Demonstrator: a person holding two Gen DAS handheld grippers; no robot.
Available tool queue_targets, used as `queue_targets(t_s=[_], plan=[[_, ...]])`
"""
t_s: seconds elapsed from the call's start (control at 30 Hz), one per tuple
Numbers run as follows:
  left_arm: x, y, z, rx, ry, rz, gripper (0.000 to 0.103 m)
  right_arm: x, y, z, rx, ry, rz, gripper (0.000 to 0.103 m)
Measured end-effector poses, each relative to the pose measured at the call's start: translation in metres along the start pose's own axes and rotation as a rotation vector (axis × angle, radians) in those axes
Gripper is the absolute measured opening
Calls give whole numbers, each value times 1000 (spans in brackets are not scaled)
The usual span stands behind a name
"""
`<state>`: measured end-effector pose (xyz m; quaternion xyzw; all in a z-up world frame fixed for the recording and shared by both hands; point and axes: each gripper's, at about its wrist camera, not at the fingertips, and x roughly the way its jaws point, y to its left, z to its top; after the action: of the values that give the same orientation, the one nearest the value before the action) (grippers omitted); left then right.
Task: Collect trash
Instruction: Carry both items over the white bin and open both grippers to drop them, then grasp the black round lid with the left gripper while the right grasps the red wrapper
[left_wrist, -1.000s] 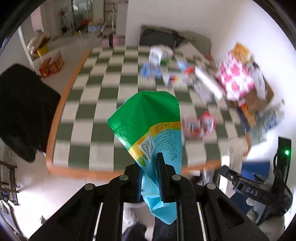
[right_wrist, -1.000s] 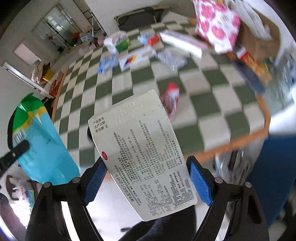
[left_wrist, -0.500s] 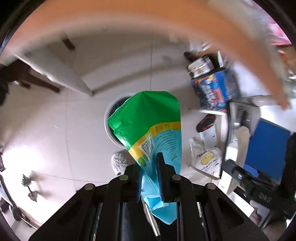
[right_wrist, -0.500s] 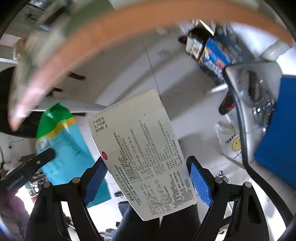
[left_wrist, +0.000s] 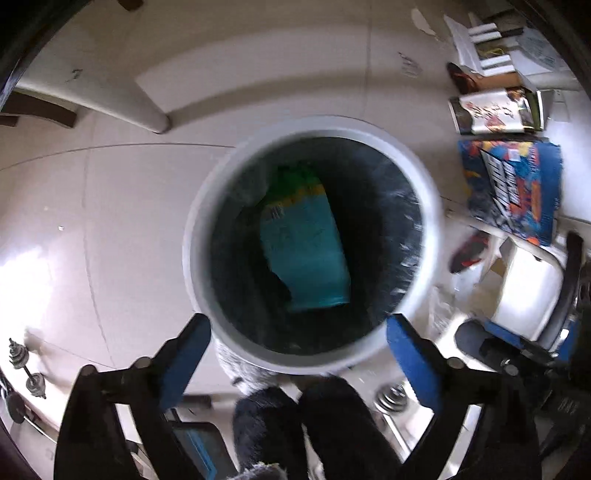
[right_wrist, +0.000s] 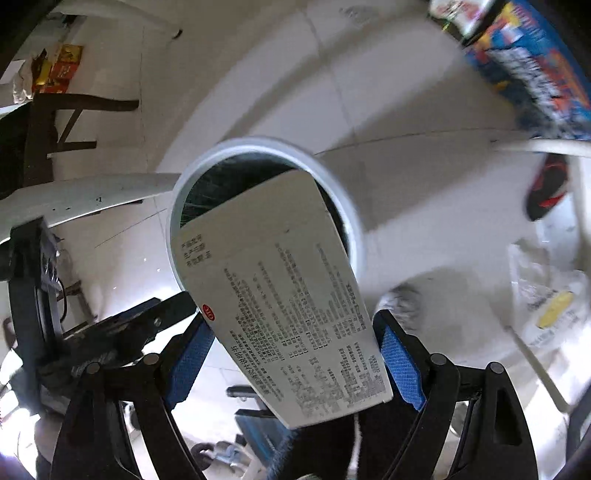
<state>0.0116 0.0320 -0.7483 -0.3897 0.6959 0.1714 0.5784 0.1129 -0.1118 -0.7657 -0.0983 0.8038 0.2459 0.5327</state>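
The left gripper (left_wrist: 297, 354) is being held directly above the round white bin (left_wrist: 424, 206), its blue-padded fingers (left_wrist: 186, 363) spread wide with nothing between them. The bin's rim is being framed by the two pads, one at its lower left edge and one at its lower right edge. Inside the bin, against the dark liner, the green and teal snack bag (left_wrist: 304, 254) is being seen lying loose, its green end toward the far wall and its teal end toward the near wall; whether it is resting on the bottom cannot be told through the blur.

In the right wrist view, the white printed carton (right_wrist: 280, 306) is being pinched at its two side edges by the right gripper (right_wrist: 293, 356), whose blue pads (right_wrist: 400, 360) are being pressed against it. The carton is being held tilted, its far end overlapping the bin (right_wrist: 347, 199) opening in this view, while its near end is lying between the pads. Small black text is being shown on its upper face, along with a red oval mark near its left edge.

A blue printed box (left_wrist: 511, 186) is lying on the pale tiled floor (left_wrist: 110, 229) beside the bin's right side, and a black and red shoe (right_wrist: 546, 186) is lying near it.
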Motion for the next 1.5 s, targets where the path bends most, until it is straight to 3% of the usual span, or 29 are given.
queue_targets(t_s=[0.07,0.33,0.5,0.73,1.17,1.37,1.5], plan=[[-5,16,-4,0,-48,38,103,16,0,6,-7,14,-4,103],[-41,21,-29,41,-155,196,103,10,-1,1,-66,-46,-122,103],[-61,25,-35,34,-177,214,103,0,9,-10,-129,-85,-267,103],[-91,17,-49,24,-202,207,103,-28,22,-32,-150,-119,-303,103],[-179,-1,-101,-11,-198,164,103,-127,55,-92,-182,-197,-310,103],[-255,-15,-136,10,-212,189,103,-198,76,-135,-181,-202,-277,103],[-322,-27,-155,15,-264,194,103,-256,94,-163,-162,-212,-228,103]])
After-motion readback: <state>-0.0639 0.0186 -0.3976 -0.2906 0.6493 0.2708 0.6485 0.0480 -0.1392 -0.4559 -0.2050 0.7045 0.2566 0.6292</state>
